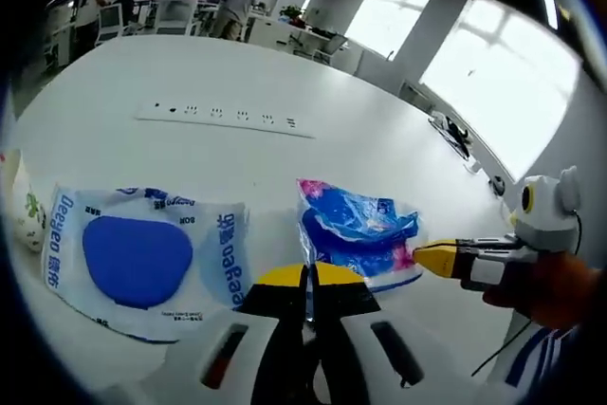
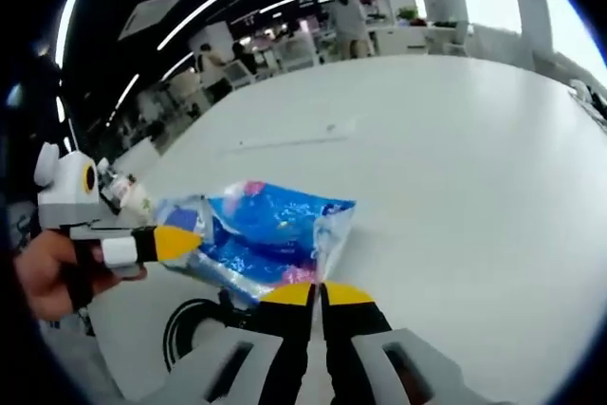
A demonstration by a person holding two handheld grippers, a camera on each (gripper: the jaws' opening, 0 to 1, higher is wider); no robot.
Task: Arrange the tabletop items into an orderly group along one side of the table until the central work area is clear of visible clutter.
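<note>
L gripper [image 1: 308,293] jaws pressed together, nothing between them, just before blue-pink packet [image 1: 360,230] on white table [image 1: 285,82]. R gripper [image 2: 318,296] likewise closed & empty, tips at packet's near edge; Deeyeo pack [image 1: 142,258] lies beside it.

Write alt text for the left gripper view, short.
The left claw, jaws together, points across a white table at a crinkled blue and pink plastic packet, which the right claw touches from the right. A larger white plastic pack with a blue oval lies to its left; a white power strip lies beyond.
</note>
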